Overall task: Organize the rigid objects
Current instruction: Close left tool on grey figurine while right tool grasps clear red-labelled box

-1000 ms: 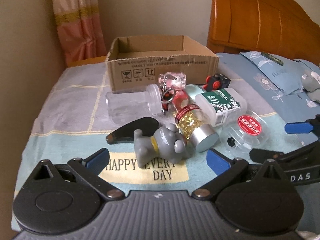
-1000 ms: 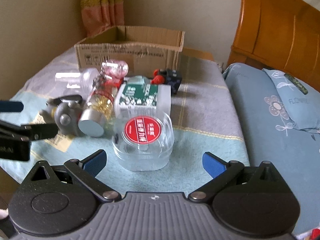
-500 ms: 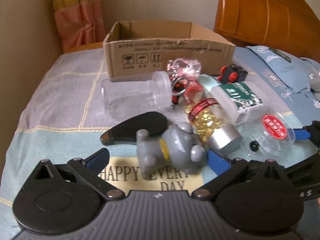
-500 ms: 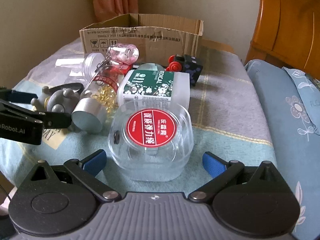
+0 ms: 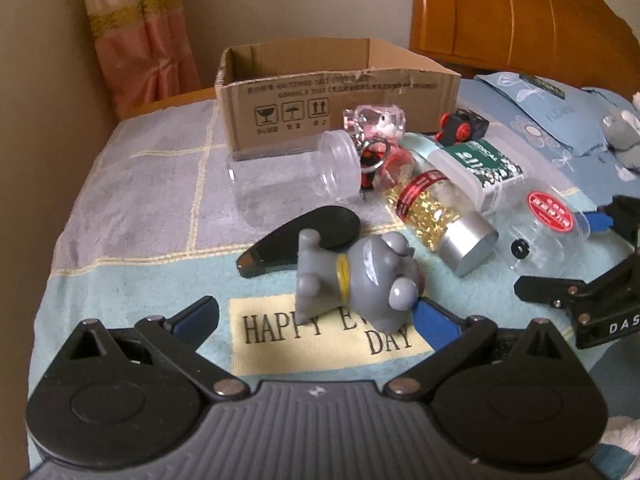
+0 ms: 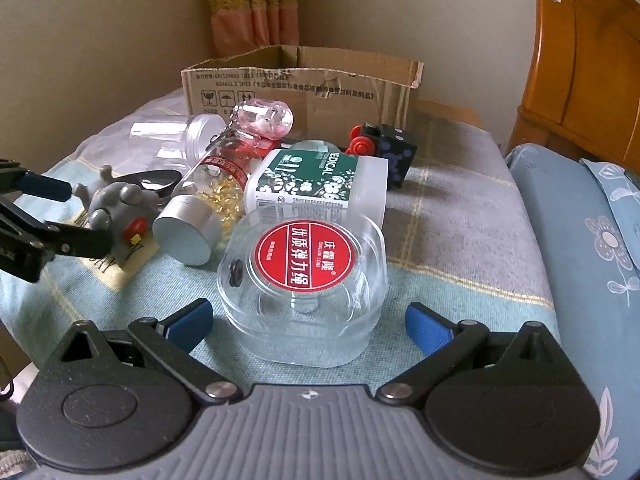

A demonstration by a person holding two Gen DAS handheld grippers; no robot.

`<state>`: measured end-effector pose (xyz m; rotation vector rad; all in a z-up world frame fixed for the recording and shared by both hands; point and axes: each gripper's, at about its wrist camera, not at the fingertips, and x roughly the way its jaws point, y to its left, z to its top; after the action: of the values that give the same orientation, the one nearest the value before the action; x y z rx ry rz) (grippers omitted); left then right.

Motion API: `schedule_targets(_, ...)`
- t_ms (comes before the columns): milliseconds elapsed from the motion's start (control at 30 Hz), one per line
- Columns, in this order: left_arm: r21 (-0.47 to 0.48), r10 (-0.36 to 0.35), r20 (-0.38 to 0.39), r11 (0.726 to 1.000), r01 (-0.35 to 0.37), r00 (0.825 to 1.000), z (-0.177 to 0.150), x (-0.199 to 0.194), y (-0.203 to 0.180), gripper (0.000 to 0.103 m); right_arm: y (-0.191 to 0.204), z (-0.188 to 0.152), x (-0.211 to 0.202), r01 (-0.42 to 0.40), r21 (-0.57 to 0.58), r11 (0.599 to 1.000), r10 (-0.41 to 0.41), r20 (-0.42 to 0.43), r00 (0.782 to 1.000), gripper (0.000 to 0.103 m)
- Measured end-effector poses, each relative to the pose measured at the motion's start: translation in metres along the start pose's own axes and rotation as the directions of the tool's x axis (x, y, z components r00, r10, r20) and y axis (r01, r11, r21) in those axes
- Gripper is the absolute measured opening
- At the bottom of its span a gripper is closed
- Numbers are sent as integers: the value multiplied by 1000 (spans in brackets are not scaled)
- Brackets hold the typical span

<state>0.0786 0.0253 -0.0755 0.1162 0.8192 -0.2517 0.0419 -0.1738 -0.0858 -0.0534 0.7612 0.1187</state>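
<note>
Grey toy (image 5: 360,276) and clear tub (image 6: 304,276) framed by wide-open, empty grippers.
Left gripper (image 5: 316,318) risks knocking the toy into the bottle (image 5: 436,212); right gripper (image 6: 306,320) may slip on smooth plastic.

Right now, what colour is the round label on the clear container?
Red with white lettering, clearest in the right wrist view.
</note>
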Motion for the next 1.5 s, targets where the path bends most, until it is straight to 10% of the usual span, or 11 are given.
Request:
schedule_targets(767,40,38,28,998,-39,999,3,16,-22,102,-1,-1,1,2,-1,1000,-2,32,999,103)
schedule_targets(1167,-20,-4,30,1000,4,1000,10,19,-19,75,0,5,4,5,1,1000,-5,4,1000,103)
schedule_targets(1500,-45,-32,33,998,33,999,12,16,-13,74,10,18,8,3,-24,1000,-3,0,1000,99)
